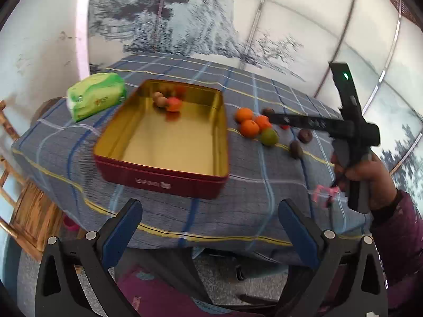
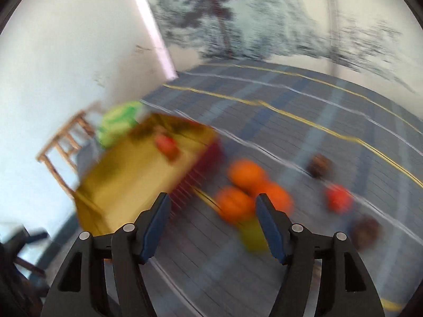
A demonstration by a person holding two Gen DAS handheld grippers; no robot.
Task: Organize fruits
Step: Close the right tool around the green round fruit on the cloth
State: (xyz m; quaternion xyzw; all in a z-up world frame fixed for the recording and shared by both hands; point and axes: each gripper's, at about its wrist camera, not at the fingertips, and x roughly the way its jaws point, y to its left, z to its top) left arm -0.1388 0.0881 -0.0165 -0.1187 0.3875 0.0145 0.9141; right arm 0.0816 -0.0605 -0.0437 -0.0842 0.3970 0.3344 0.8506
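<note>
- Fruits (image 1: 169,100) already sorted: a few sit at the tin (image 1: 158,169) far end.
- Left: oranges (image 1: 249,128), a green fruit (image 1: 269,137) and dark ones on the cloth (image 1: 238,200).
- Left gripper (image 1: 210,227) and right gripper (image 2: 212,224) both spread, empty.

likely a home: plaid tablecloth (image 1: 164,211), wooden chair (image 1: 29,211), tree mural (image 1: 164,15).

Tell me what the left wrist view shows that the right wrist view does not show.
Only the left wrist view shows the person's hand holding the right claw's body, and the small brown fruits inside the tin. Only the right wrist view shows the right claw open above the oranges. Both share the tin, the green packet, the oranges and the checked cloth.
</note>
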